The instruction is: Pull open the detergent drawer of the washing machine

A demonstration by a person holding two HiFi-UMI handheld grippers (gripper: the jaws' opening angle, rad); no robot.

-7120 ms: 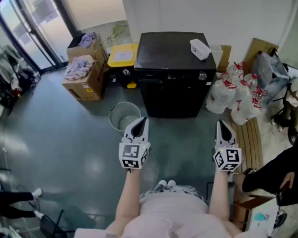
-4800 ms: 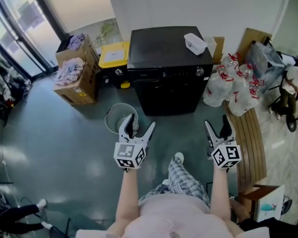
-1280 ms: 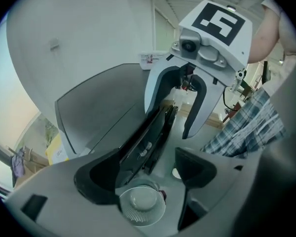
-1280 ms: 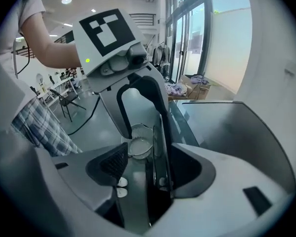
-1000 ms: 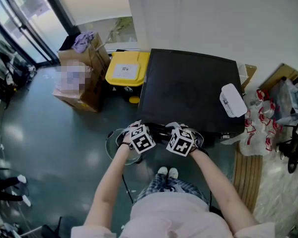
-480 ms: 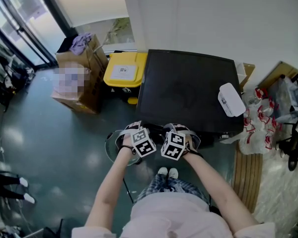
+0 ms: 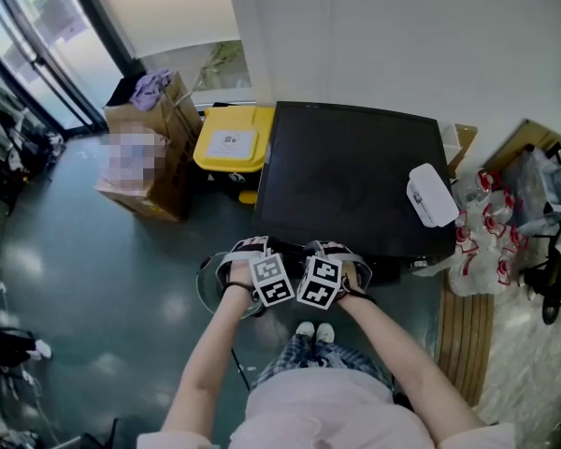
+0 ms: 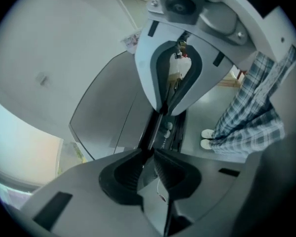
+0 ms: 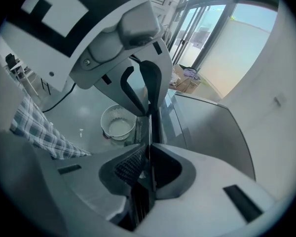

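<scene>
The black washing machine (image 7: 355, 176) fills the middle of the head view. At the left of its top front edge, both grippers sit side by side, almost touching. My left gripper (image 7: 260, 248) (image 8: 150, 154) points steeply down, and its jaws have just been closing; they now pinch the thin dark front lip of the detergent drawer (image 8: 155, 125). My right gripper (image 7: 332, 249) (image 9: 149, 157) has also just been closing and grips the same lip (image 9: 150, 127) just to the right. The cubes and hands hide the drawer in the head view.
A white box (image 7: 432, 195) lies on the machine's top at the right. A yellow-lidded bin (image 7: 229, 146) and cardboard boxes (image 7: 140, 171) stand left of the machine, and a white basket (image 9: 118, 122) is on the floor. Plastic bags (image 7: 486, 241) and a wooden bench (image 7: 467, 344) are to the right.
The person has walked up to the machine. In the last second the two grippers drew together at its front edge and their jaws narrowed onto the lip.
</scene>
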